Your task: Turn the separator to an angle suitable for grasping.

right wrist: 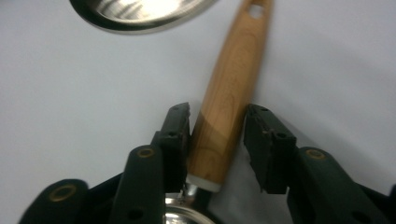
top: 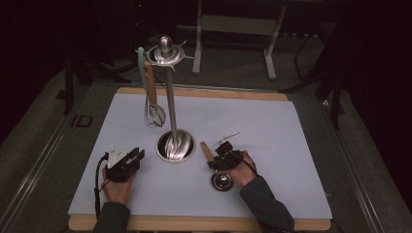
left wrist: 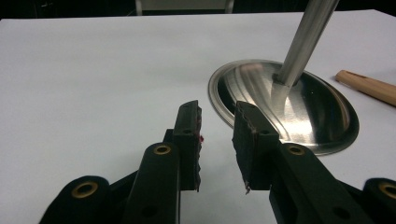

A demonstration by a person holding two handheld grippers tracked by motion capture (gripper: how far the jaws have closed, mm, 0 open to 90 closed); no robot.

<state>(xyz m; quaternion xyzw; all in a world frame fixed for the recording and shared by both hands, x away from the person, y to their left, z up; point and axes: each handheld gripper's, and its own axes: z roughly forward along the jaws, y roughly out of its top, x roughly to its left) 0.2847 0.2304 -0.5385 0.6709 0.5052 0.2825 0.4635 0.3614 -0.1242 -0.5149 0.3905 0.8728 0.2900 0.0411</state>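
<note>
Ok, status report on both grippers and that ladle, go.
Right gripper astride ladle's wooden handle, one pad touching, not clamped. Left gripper open, nothing between. Ladle flat on table; stand base close by.

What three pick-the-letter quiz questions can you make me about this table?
1. Where is the whisk?
A. Hanging from the stand
B. Lying flat on the table
C. Between a gripper's jaws

2. What colour is the ladle's handle?
A. Red
B. Wood-brown
C. Blue

3. How is the left gripper?
A. Shut on a spoon
B. Holding the whisk
C. Open with nothing between its jaws

Answers: 1 A, as the high view shows the whisk dangling beside the pole from the top of the stand. 2 B, as the right gripper view shows a light brown wooden handle. 3 C, as the left gripper view shows bare table through the gap.
</note>
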